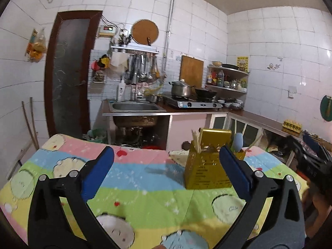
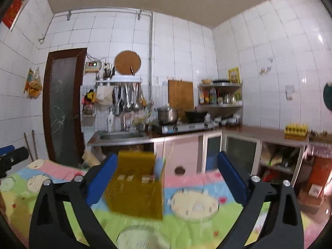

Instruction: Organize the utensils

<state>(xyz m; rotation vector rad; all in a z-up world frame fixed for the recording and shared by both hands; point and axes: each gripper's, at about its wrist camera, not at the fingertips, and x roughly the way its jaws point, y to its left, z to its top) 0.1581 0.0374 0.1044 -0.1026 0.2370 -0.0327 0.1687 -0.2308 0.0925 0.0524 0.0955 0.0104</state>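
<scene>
A gold perforated utensil holder [image 1: 204,167] stands upright on the cartoon-print cloth [image 1: 137,188]. Pale chopsticks [image 1: 196,139] and a light-blue spoon [image 1: 238,142] stick out of its top. My left gripper [image 1: 167,154] is open, its blue pads spread wide with nothing between them; the holder stands just inside the right pad. In the right wrist view the same holder [image 2: 136,188] is blurred and sits between the jaws, close to the left pad [image 2: 101,180]. My right gripper [image 2: 166,162] is open and grips nothing. The left gripper's tip [image 2: 10,157] shows at that view's left edge.
Beyond the table's far edge are a steel sink [image 1: 134,106], a stove with a pot [image 1: 181,88] and wok, hanging ladles, and a corner shelf of bottles [image 1: 227,78]. A yellow egg tray [image 1: 292,125] rests on the right counter. A dark door [image 1: 68,72] is at left.
</scene>
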